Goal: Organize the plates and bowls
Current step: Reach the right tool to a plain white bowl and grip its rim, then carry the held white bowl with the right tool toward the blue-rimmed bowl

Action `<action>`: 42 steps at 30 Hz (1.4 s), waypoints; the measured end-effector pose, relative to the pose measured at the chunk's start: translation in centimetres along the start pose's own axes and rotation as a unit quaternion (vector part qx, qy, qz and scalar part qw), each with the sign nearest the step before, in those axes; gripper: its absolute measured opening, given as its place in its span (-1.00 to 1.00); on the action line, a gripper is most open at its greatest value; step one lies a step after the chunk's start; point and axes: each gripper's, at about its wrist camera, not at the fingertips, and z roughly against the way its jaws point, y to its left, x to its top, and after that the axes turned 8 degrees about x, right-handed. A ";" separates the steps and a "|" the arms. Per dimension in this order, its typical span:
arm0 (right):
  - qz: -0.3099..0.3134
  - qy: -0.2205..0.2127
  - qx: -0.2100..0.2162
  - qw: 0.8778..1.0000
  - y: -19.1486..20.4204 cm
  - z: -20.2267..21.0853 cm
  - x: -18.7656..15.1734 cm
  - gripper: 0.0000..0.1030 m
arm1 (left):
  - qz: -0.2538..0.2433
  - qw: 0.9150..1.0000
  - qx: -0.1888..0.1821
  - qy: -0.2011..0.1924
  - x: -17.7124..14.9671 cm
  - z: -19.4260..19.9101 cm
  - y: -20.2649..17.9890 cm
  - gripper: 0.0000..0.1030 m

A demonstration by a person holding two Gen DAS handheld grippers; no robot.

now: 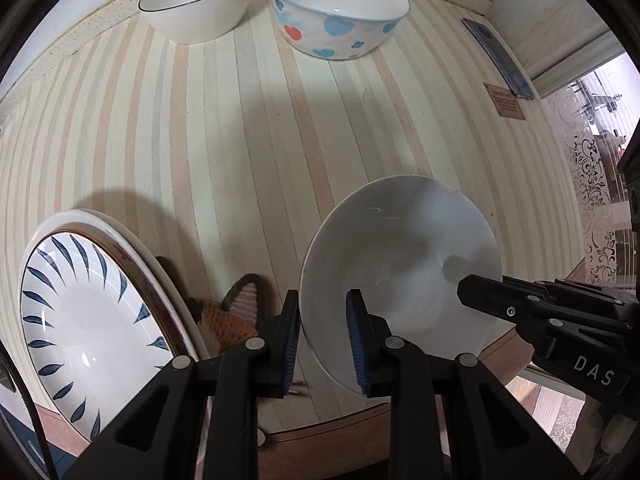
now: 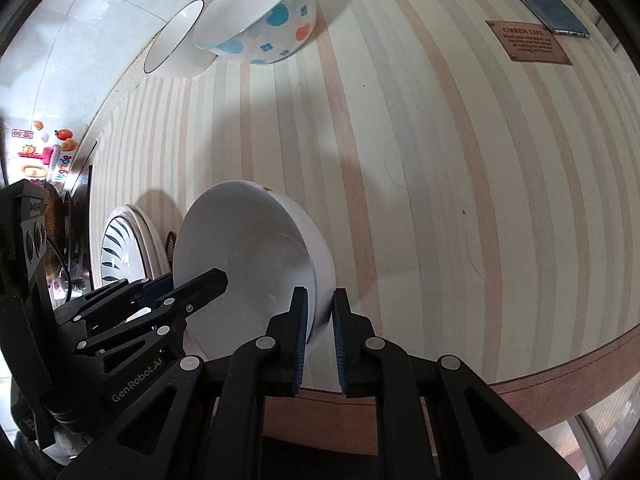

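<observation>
Near bowl (image 1: pixel 400 256): plain white, you see no pattern.
Far left bowl (image 1: pixel 200 4): white, thin dark rim line.
Far right bowl (image 1: pixel 336 28): white, blue rim, blue and red hearts.
Plate (image 1: pixel 92 328): white, dark blue leaf strokes.
Tablecloth (image 1: pixel 248 152): cream with peach stripes.
Pads (image 1: pixel 356 340): blue.

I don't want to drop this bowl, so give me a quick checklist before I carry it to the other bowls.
1. Left gripper straddles the white bowl rim: ok.
2. Right gripper straddles the opposite rim: ok.
3. Pads actually pressing the rim on both sides: cannot tell.
4. Bowl lifted off the table: cannot tell.
5. Path to the dotted bowl and black-rimmed bowl free: ok.
6. Bowl clear of the plates: ok.
</observation>
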 end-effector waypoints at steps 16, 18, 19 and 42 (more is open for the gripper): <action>-0.001 0.016 0.008 1.000 -0.6 2.6 1.8 -0.72 | 0.007 0.998 -0.002 -0.060 1.1 5.3 0.3 -0.59; -0.006 -0.011 0.015 1.000 -0.6 4.9 3.4 -0.39 | 0.020 0.996 -0.008 -0.087 2.8 7.7 1.2 -0.54; -0.004 -0.020 0.019 1.000 -0.6 5.5 4.0 -0.25 | 0.027 0.995 -0.011 -0.096 3.8 8.4 1.5 -0.45; 0.010 -0.035 0.001 0.999 0.9 -1.5 24.2 -0.78 | 0.087 0.995 -0.010 -0.047 20.0 -0.9 3.5 -0.67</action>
